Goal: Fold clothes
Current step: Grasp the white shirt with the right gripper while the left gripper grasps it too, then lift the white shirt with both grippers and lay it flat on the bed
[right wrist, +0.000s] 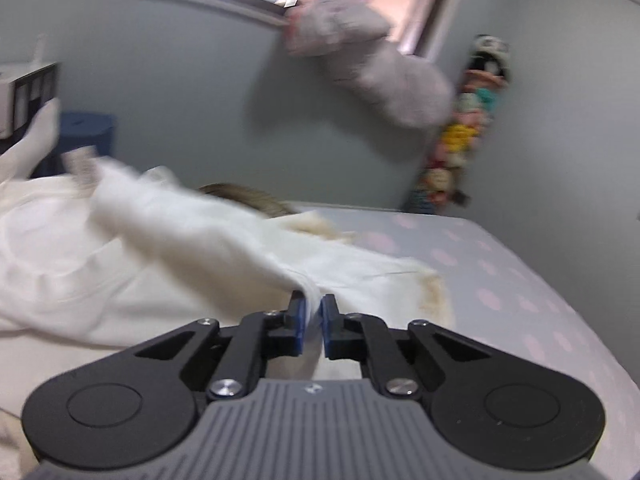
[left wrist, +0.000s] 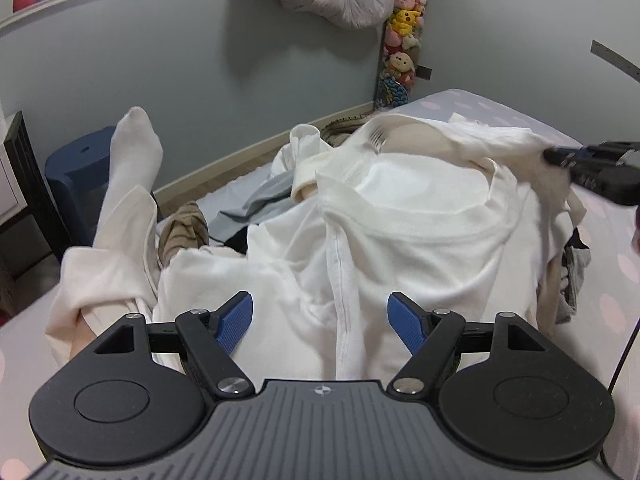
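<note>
A white T-shirt (left wrist: 400, 248) lies crumpled on the bed on top of other clothes, its ribbed collar facing up. My left gripper (left wrist: 320, 316) is open just above the shirt's body, blue pads apart, holding nothing. My right gripper (right wrist: 313, 314) is shut on a bunched edge of the white T-shirt (right wrist: 192, 232) and lifts it off the pile; the view is blurred. In the left wrist view the right gripper (left wrist: 560, 158) shows at the far right, pinching the shirt's sleeve.
A bed with a dotted pale sheet (right wrist: 520, 280) holds the pile: cream trousers (left wrist: 120, 248), a brown striped garment (left wrist: 184, 228), grey cloth (left wrist: 260, 200), a dark printed piece (left wrist: 572, 276). A white sock (left wrist: 132, 148), a blue stool (left wrist: 80, 172) and a column of plush toys (left wrist: 404, 36) stand near the wall.
</note>
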Available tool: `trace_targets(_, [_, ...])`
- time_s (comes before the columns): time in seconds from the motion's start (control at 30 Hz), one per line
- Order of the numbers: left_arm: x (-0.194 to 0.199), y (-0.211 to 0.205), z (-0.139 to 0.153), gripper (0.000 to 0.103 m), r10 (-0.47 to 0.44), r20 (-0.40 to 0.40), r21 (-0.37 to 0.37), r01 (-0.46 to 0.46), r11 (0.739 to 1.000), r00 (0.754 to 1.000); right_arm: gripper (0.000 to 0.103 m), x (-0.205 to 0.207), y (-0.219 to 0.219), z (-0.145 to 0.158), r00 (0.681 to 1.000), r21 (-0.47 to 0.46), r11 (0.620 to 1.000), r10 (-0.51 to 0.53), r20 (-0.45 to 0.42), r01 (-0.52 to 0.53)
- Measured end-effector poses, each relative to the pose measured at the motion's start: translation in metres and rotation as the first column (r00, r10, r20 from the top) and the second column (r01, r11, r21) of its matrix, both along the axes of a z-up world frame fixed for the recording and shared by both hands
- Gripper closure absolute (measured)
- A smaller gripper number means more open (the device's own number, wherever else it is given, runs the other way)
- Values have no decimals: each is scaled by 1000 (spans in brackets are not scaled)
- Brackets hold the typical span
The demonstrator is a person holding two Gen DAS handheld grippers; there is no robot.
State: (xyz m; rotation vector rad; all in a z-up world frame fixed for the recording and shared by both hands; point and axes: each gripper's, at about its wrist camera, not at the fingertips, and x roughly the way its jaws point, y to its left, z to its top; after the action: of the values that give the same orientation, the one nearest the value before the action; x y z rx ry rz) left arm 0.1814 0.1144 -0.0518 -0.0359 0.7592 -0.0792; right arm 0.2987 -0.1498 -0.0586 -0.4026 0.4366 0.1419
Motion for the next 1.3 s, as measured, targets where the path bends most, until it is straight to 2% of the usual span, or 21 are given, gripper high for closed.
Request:
trace_targets(0.07, [3, 0, -4, 48, -18, -36, -32, 17, 999, 999, 94, -7, -10, 6, 1000, 0, 1000, -25, 16, 25])
trace_targets(0.13, [8, 0, -12, 75, -33, -74, -56, 29, 998, 997, 95, -14, -20, 11, 999, -2, 999, -43, 26, 44])
trace_targets(0.2, [11, 1, -20, 83, -30, -91, -70, 24, 997, 995, 95, -25, -26, 17, 997, -13, 998, -61, 53, 62])
trace_targets(0.23, [10, 2, -19, 96, -25, -82, -79, 18, 997, 996, 95, -30, -28, 21, 995, -16, 997, -70, 69, 71])
trace_targets(0.3, [5, 3, -9, 101, -12, -51, -99, 7, 995, 999, 95, -40, -36, 32, 990, -11, 995, -94, 101, 96])
trace_targets(0.5, [-22, 0, 54, 101, -14, 110, -105, 26, 994, 994, 96, -78, -56, 72, 972, 28, 990, -144, 186, 141])
trace_targets(0.67, [-48, -4, 130, 102, -19, 290, -91, 47, 995, 957, 97, -126, -72, 119, 941, 61, 983, -186, 283, 176])
trace_targets(0.83, [-85, -13, 198, 102, -41, 445, -74, 82, 994, 895, 97, -186, -88, 169, 893, 110, 970, -241, 380, 215])
trace_targets(0.9, [-104, -17, 222, 102, -46, 508, -76, 98, 992, 860, 97, -213, -96, 188, 872, 128, 967, -254, 418, 221])
trace_targets(1.03, [-144, -31, 267, 102, -70, 633, -62, 141, 988, 771, 97, -271, -103, 223, 822, 137, 963, -271, 501, 234])
trace_targets(1.13, [-173, -41, 295, 102, -82, 717, -66, 184, 981, 692, 97, -315, -103, 246, 778, 139, 957, -287, 558, 253])
trace_targets(1.23, [-196, -49, 318, 102, -90, 780, -76, 236, 969, 619, 97, -364, -106, 273, 732, 134, 950, -303, 611, 281])
trace_targets(1.3, [-208, -53, 329, 102, -96, 807, -82, 271, 959, 583, 97, -397, -108, 292, 700, 133, 946, -309, 644, 296])
